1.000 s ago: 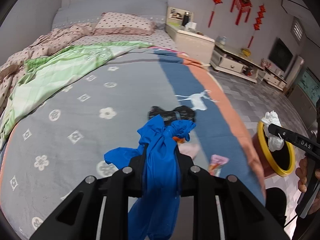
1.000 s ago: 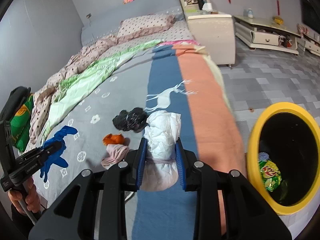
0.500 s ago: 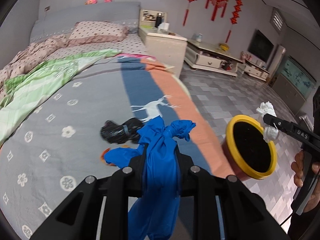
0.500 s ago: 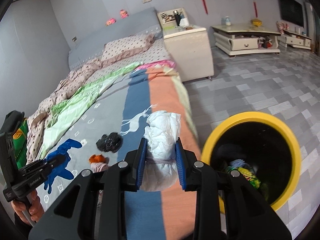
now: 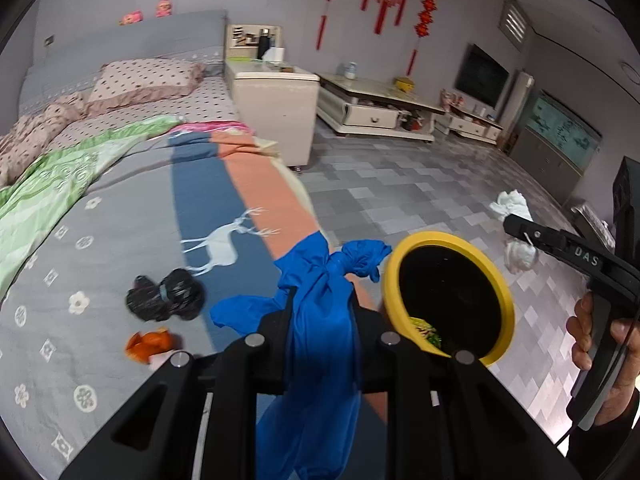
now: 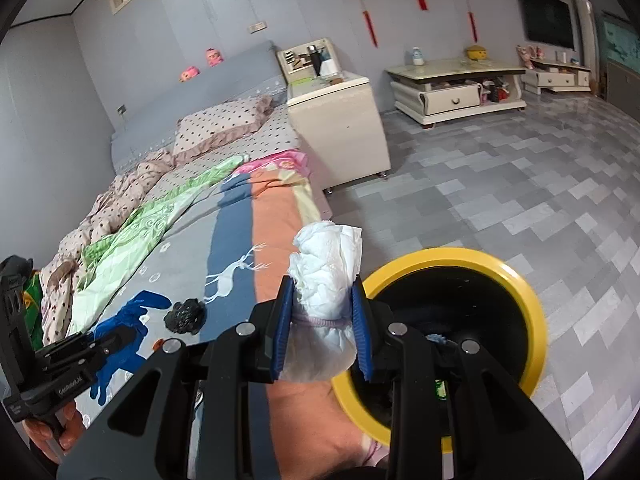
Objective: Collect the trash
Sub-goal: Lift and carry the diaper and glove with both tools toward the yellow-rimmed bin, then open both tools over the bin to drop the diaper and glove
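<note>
1. Bedroom backdrop: soft grey quilt (image 5: 100,240) with flower prints and a white deer, glossy tiled floor (image 6: 520,200) off to your right.
2. Your left gripper (image 5: 322,312) is clamped on a knotted, floppy blue bag (image 5: 324,304).
3. Your right gripper (image 6: 323,312) squeezes a crinkly white wad (image 6: 326,276), rolled up.
4. Round yellow-rimmed bin (image 6: 516,280) with a black inside sits just ahead-right of both.
5. Shiny black bag (image 5: 166,294) and crumpled orange scrap (image 5: 148,344) lie on the quilt, ahead-left of your left gripper.

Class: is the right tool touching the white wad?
Touching. In the right wrist view the right tool has both blue pads pressed against the white wad, pinching its middle, with no gap either side.
</note>
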